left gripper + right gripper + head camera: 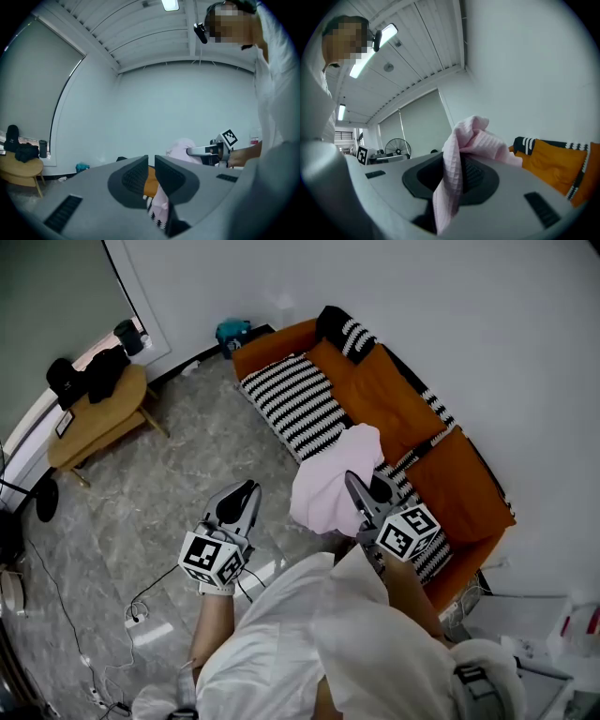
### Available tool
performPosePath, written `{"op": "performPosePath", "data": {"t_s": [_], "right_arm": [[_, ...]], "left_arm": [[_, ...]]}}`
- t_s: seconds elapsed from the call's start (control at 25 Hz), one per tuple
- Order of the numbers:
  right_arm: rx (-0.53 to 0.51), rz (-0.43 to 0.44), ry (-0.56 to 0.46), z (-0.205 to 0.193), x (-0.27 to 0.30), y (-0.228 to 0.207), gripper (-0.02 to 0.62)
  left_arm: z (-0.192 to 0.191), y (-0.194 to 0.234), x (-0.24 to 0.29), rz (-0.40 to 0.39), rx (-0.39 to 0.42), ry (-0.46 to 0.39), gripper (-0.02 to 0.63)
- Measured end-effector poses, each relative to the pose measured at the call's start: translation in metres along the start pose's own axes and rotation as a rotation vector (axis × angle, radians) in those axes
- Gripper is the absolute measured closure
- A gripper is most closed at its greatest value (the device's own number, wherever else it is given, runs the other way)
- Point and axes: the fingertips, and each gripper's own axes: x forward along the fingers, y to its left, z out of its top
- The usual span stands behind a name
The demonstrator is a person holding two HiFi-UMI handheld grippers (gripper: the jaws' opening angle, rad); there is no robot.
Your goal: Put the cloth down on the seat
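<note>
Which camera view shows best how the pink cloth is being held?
The right gripper view: the pink cloth fills it, pinched between the jaws of the right gripper. The head view shows it hanging from that gripper over the striped seat. The left gripper view catches only a small part of it, farther off.

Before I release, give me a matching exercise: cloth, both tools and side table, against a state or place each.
1 pink cloth
2 left tool
3 right tool
4 wooden side table

a standing apart, left of the sofa
b jaws nearly together, nothing between
c clamped on fabric
d held up over the sofa

Pairs: 1-d, 2-b, 3-c, 4-a
</note>
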Motion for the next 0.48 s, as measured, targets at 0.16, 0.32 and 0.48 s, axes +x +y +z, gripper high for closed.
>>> {"op": "performPosePath", "data": {"t_s": [0.16,0.32,0.48], "right_arm": [[0.016,-0.004,-0.013,0.001,-0.002,0.000,0.509],[0.015,-0.016,-0.012,0.000,-0.004,-0.001,0.509],[0.024,-0.043,-0.018,0.002,-0.005,-0.003,0.509]], "left_arm": [[-0.002,0.000,-0.002,-0.004,0.000,-0.002,0.552],[-0.002,-0.001,-0.005,-0.009,-0.003,-0.002,0.552],[-0.005,0.003,-0.010,-0.013,-0.016,0.003,0.552]]}}
